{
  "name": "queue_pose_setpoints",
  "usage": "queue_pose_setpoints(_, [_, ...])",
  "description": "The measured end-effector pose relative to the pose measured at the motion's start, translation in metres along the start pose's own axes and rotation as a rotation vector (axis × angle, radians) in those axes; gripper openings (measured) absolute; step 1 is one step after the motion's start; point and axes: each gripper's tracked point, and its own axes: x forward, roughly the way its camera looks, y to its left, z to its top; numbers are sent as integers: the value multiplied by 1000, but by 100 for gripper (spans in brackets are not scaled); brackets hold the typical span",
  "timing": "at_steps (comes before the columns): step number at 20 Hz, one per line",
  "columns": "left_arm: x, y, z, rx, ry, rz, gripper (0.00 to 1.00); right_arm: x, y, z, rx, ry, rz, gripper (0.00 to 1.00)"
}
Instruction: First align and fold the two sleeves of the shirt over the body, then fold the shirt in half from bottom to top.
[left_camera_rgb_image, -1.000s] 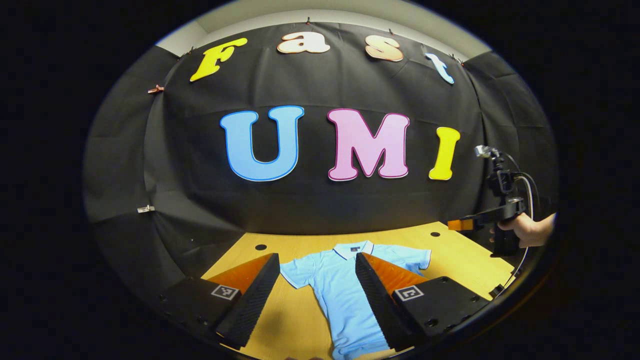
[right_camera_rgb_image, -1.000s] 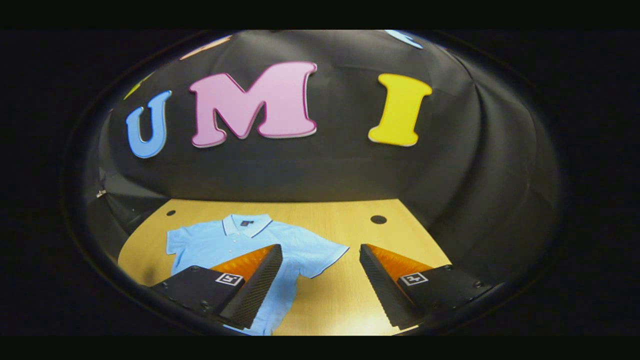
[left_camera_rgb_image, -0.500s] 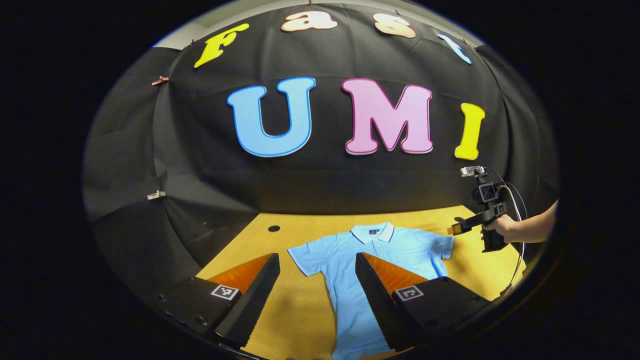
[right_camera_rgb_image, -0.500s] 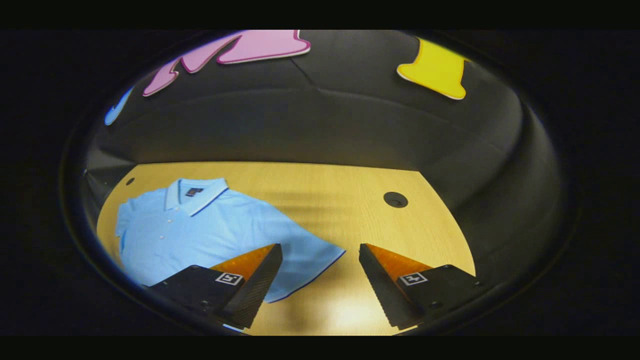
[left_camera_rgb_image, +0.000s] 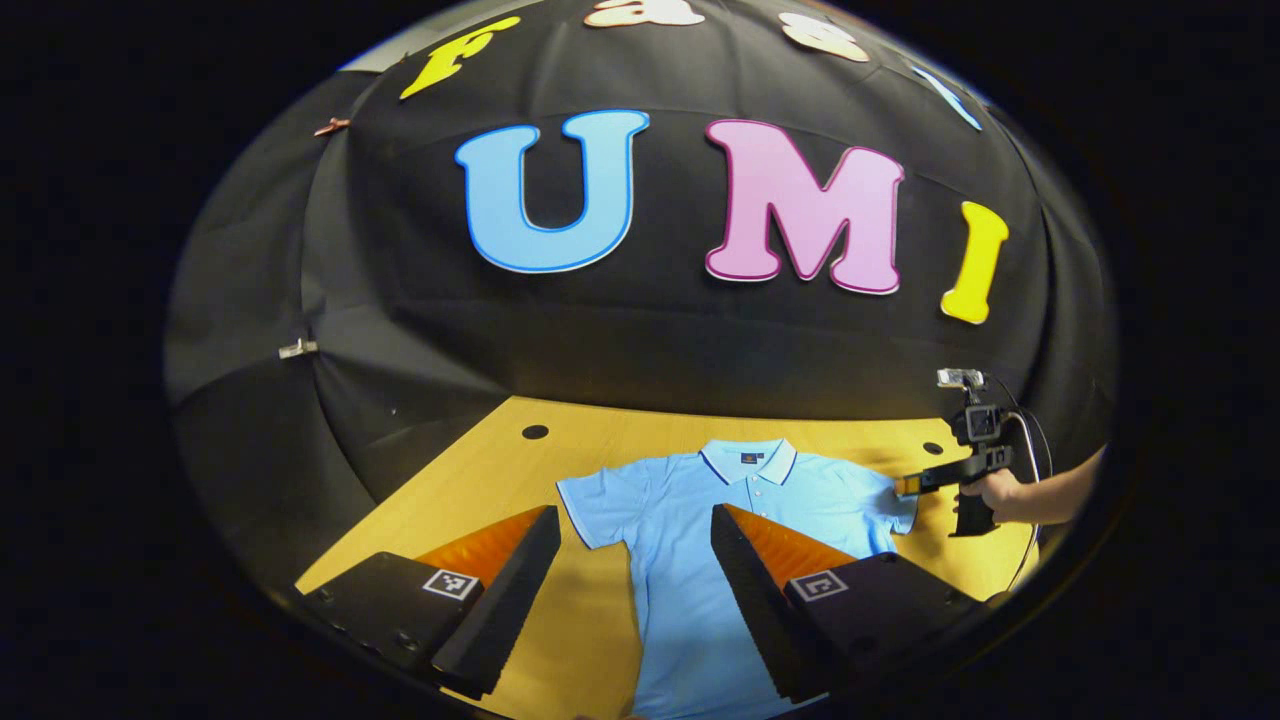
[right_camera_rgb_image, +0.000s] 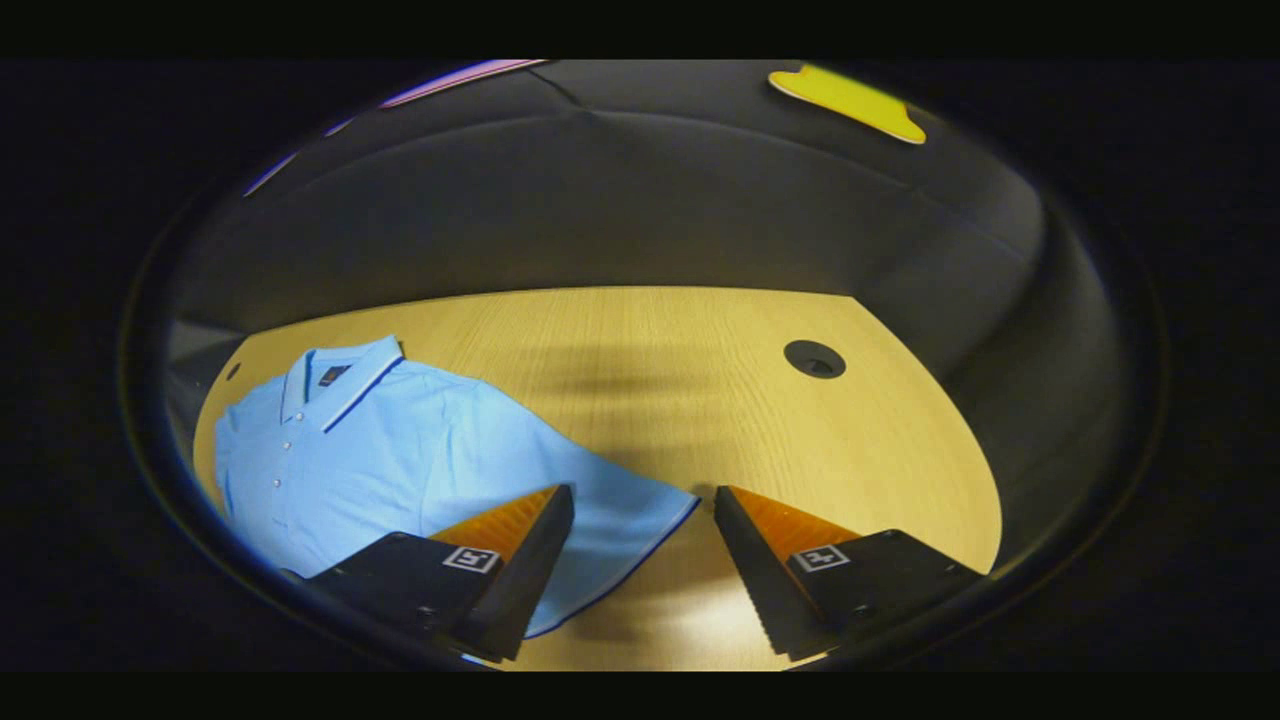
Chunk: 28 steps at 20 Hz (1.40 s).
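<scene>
Shirt flat, collar toward tabletop's far edge. Right gripper wide open, empty, straddling right sleeve's hem — pinch at the trim. Left gripper open, empty, above the body.

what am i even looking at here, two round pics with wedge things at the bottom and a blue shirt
A person holds a two-finger gripper in each hand, and each carries a fisheye camera looking along its own fingers. Those wedges are the fingers.

The left gripper view shows the left gripper open above a light blue polo shirt lying flat on a wooden table. Farther off at the right, a hand holds the other gripper by the shirt's sleeve.

The right gripper view is that right gripper's own picture: its fingers stand open with the sleeve's edge between them. Nothing is gripped yet, and the shirt is unfolded.
</scene>
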Motion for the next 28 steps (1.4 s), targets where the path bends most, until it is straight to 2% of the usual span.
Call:
queue_pose_setpoints(1, [4, 0, 0, -24, 3, 6, 97, 0, -1, 2, 2, -18, 0, 83])
queue_pose_setpoints(2, [6, 0, -3, -37, 7, 10, 97, 0, 1, 1, -6, -13, 13, 74])
queue_pose_setpoints(3, [6, 0, -5, -37, 12, 14, 97, 0, 3, 3, -16, -23, 20, 73])
queue_pose_setpoints(4, [6, 2, -8, -30, 15, 18, 97, -1, 8, 0, -21, -22, 33, 46])
queue_pose_setpoints(5, [6, 3, -10, -20, 18, 23, 97, -1, 11, 2, -28, -30, 44, 41])
queue_pose_setpoints(6, [6, 4, -12, -14, 21, 26, 97, -2, 14, 2, -35, -35, 44, 19])
queue_pose_setpoints(9, [6, 7, -19, -13, 37, 31, 97, -1, 20, 3, -38, -55, 57, 2])
queue_pose_setpoints(11, [8, 8, -23, -14, 45, 36, 98, -2, 27, 2, -33, -57, 85, 0])
queue_pose_setpoints(12, [6, 10, -25, -13, 47, 37, 98, -5, 28, 3, -43, -60, 89, 6])
queue_pose_setpoints(13, [5, 11, -26, -11, 46, 39, 97, -10, 31, 9, -58, -78, 93, 5])
queue_pose_setpoints(14, [4, 14, -26, -10, 44, 40, 97, -16, 37, 17, -76, -104, 96, 0])
queue_pose_setpoints(15, [4, 17, -25, -11, 40, 42, 98, -24, 44, 28, -95, -138, 102, 5])
queue_pose_setpoints(16, [5, 19, -24, -14, 35, 46, 98, -32, 56, 38, -117, -168, 114, 0])
queue_pose_setpoints(21, [10, 36, -26, -31, 32, 60, 97, -62, 140, 64, -211, -231, 220, 0])
queue_pose_setpoints(24, [17, 46, -25, -54, 33, 70, 98, -69, 207, 58, -259, -231, 285, 0])
queue_pose_setpoints(26, [24, 51, -23, -64, 28, 69, 98, -69, 245, 44, -282, -222, 301, 0])
queue_pose_setpoints(28, [33, 55, -21, -56, 26, 61, 98, -79, 283, 22, -292, -180, 379, 15])
